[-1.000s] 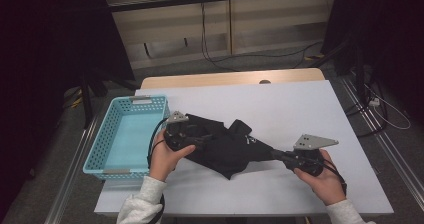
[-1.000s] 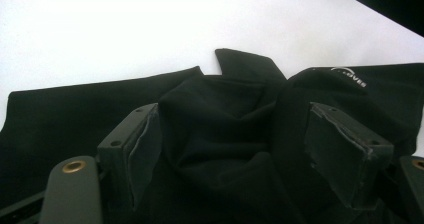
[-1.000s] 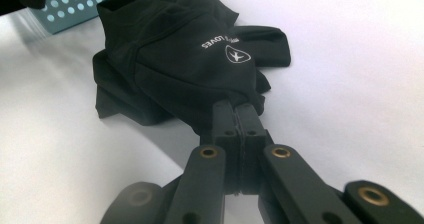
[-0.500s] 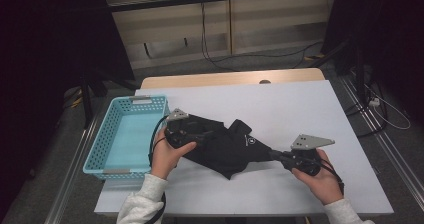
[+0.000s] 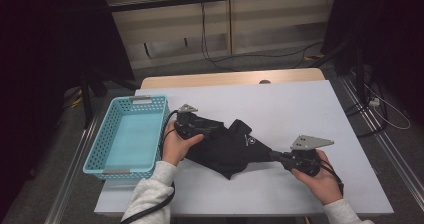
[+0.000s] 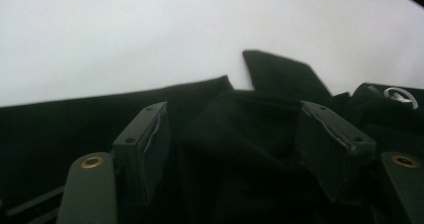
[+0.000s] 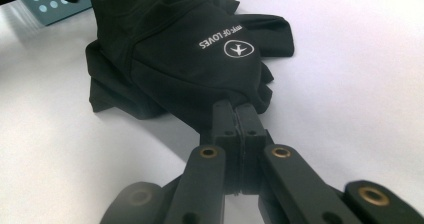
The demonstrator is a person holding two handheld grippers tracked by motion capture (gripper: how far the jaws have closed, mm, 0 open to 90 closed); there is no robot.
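One crumpled black cloth garment with a small white printed logo (image 5: 232, 146) is lying near the middle of the white tabletop (image 5: 300, 109), just to the right of one light blue perforated plastic basket (image 5: 127, 136) that is sitting at the tabletop's left edge. Two hand-held grippers are working on it. The left hand-held gripper (image 6: 235, 139) is pressing down into the garment's left end with its jaws standing apart; they have just been closing, a raised fold of the dark fabric is sitting between the pads (image 6: 152, 149), and the pads do not seem to be squeezing it yet, though the dim close view makes that hard to judge. The right hand-held gripper (image 7: 234, 119) is clamping its jaws tightly together on the garment's right corner, pulling that end out into a point.
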